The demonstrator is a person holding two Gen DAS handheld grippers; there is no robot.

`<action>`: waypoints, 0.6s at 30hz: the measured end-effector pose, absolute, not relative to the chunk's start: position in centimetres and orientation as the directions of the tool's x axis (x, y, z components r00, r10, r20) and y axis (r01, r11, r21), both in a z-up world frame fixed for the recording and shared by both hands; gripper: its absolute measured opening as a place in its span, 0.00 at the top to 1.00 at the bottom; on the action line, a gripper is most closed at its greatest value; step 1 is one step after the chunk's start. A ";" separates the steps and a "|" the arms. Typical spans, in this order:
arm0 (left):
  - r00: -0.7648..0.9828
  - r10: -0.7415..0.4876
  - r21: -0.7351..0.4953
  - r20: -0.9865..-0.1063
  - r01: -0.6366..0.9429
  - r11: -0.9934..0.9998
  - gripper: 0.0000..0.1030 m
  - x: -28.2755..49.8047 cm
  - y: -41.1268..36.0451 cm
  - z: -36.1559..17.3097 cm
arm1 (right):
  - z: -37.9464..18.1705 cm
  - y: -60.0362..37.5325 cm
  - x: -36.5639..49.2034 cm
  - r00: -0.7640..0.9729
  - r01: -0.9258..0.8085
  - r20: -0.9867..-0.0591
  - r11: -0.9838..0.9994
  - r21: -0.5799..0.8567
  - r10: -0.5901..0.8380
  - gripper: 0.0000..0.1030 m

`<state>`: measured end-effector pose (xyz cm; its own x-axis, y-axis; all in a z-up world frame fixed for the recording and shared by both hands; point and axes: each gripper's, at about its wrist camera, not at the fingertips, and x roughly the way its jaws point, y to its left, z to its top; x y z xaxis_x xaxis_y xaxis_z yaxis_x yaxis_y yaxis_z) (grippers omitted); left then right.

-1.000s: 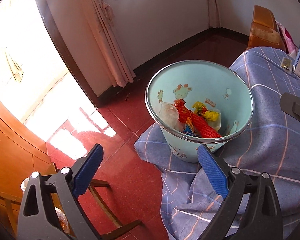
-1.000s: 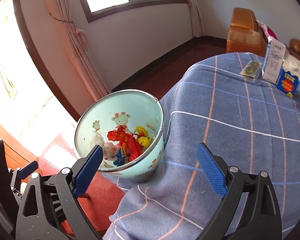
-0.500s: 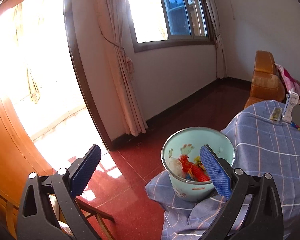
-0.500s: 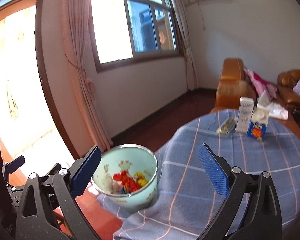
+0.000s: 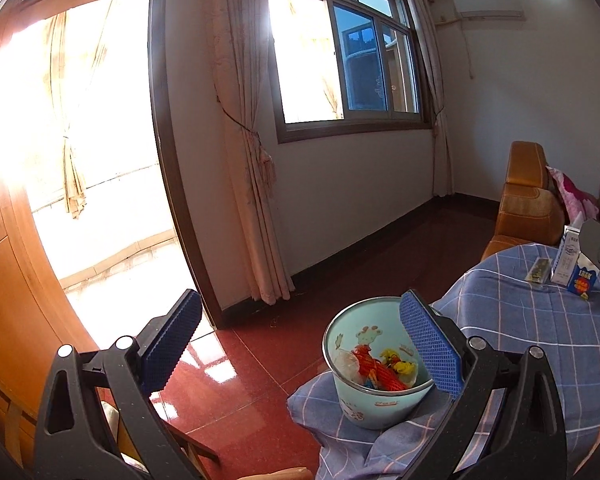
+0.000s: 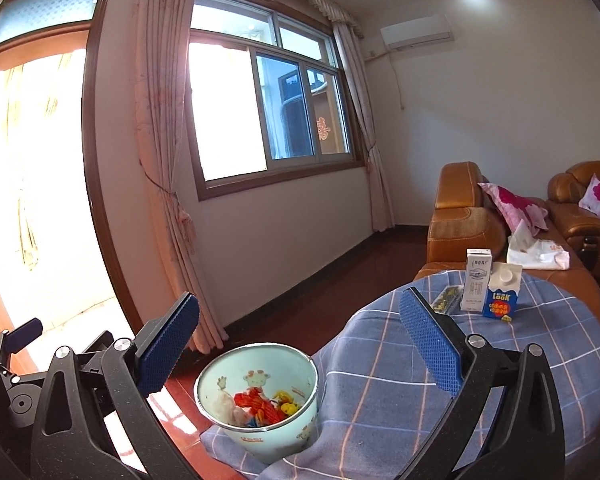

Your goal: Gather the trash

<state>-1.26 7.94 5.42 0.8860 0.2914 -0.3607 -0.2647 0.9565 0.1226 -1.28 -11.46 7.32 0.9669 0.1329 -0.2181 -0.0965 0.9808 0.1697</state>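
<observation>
The pale blue bin (image 6: 260, 404), seen at lower centre of the right view on the checked cloth at the table (image 6: 500, 380) edge, is judged light and stiff, best taken by its metal rim; the wrappers (image 6: 260, 404) inside look soft. Both tools, left (image 5: 300, 356) and right (image 6: 298, 354), are spread wide and empty.

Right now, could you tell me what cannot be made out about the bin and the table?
- Trash bin, both views: its base is sunk in folds of the blue checked tablecloth; what carries it is hidden.
- Trash: the lower pieces are covered by the upper ones.
- Flat packet, right wrist view: print too small.
- Cartons, left wrist view: partly hidden behind the right gripper.
</observation>
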 end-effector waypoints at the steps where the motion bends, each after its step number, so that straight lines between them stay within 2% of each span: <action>1: 0.887 0.290 0.123 -0.360 -0.263 0.957 0.06 -1.3 7.9 5.4 | 7.2 -11.5 -1.2 0.966 -0.099 -0.219 0.980 0.174 0.137 0.05; 18: 0.890 0.276 0.103 -0.363 -0.256 0.961 0.06 -1.4 8.1 5.3 | 6.9 -11.6 -1.5 0.965 -0.099 -0.222 0.976 0.195 0.142 0.05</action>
